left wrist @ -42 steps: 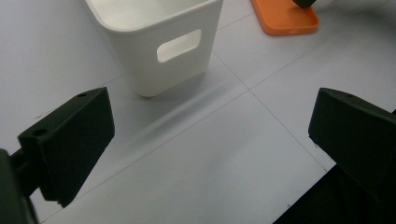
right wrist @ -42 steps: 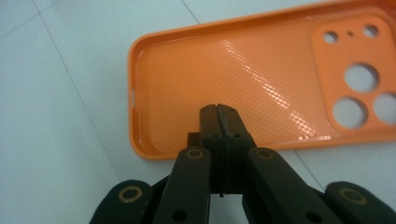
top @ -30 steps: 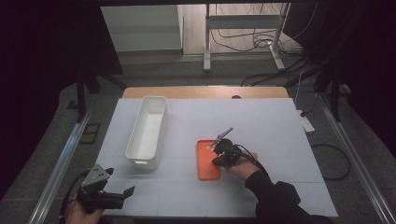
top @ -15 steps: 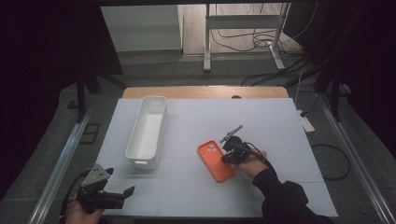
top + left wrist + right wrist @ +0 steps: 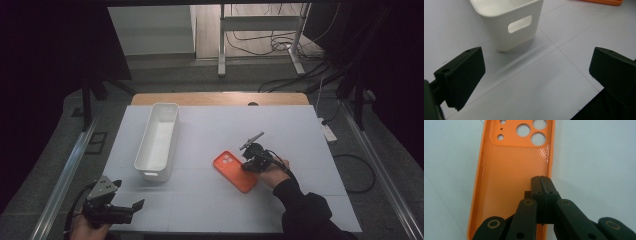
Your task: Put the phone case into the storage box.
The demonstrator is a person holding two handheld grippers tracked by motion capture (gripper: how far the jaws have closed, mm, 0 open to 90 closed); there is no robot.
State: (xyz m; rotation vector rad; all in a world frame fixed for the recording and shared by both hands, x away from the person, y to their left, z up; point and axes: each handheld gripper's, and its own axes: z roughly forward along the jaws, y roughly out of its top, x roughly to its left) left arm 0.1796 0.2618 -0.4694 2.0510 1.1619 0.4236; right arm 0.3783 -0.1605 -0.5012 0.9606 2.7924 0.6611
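Orange phone case (image 5: 235, 171) lies mid-table (image 5: 300, 135), right of white bin (image 5: 157, 140), open mat all round. Right gripper (image 5: 250, 164) pinched fully closed on case's side wall. Case now swung diagonal versus earlier. Left gripper (image 5: 131, 206) parked near front edge, jaws wide, nothing gripped. Camera cutouts resolved in right gripper view (image 5: 529, 131).

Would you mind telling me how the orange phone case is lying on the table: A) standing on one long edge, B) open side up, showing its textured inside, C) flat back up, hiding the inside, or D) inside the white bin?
B: in the right gripper view the orange phone case shows its raised rim and dotted inner lining, lying flat on the table.
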